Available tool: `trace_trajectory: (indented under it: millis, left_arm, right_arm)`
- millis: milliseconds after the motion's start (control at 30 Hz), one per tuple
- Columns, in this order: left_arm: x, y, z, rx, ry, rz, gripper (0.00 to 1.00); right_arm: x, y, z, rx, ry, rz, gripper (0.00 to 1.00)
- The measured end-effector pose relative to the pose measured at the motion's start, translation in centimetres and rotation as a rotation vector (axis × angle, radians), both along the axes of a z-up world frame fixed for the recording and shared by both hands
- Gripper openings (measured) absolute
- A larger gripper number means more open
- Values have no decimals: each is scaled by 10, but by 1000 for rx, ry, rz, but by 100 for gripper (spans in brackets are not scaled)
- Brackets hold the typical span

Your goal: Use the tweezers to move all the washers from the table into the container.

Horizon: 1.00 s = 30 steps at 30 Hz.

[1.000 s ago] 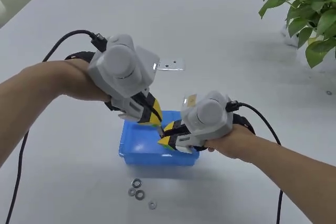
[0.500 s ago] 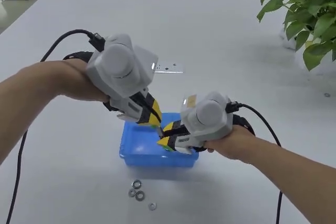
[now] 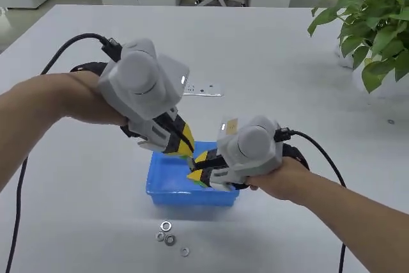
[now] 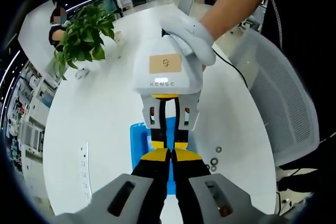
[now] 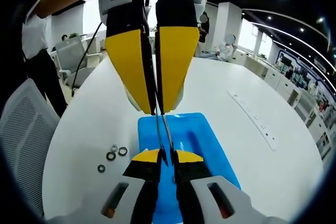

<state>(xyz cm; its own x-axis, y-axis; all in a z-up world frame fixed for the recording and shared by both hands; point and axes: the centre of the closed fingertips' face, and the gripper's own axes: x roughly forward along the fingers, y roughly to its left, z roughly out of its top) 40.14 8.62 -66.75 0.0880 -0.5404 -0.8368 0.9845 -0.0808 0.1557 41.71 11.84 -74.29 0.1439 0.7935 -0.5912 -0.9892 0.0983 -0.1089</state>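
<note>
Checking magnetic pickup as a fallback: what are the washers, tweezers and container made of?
The washers: probably steel, going by the silvery glint. The tweezers: thin dark blades, likely metal; finish unclear. The container: looks like blue plastic, glossy, with soft highlights and a rounded rim.

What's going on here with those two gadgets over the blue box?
A person holds a gripper in each hand above a blue container on a white table. The left gripper is clamped on a pair of tweezers, and the right gripper has its jaws pressed on their tips. Four washers lie on the table beside the container, not yet picked up.
</note>
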Motion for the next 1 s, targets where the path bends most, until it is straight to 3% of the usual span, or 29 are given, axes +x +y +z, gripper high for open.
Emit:
trace_trajectory:
  millis: [500, 1000]
  left_arm:
    - [-30, 0, 13, 13, -14, -3, 5]
    - [-65, -2, 10, 31, -10, -12, 5]
  right_arm:
    - [-30, 1, 13, 4, -25, 21, 11]
    - [-64, 2, 10, 12, -23, 42, 11]
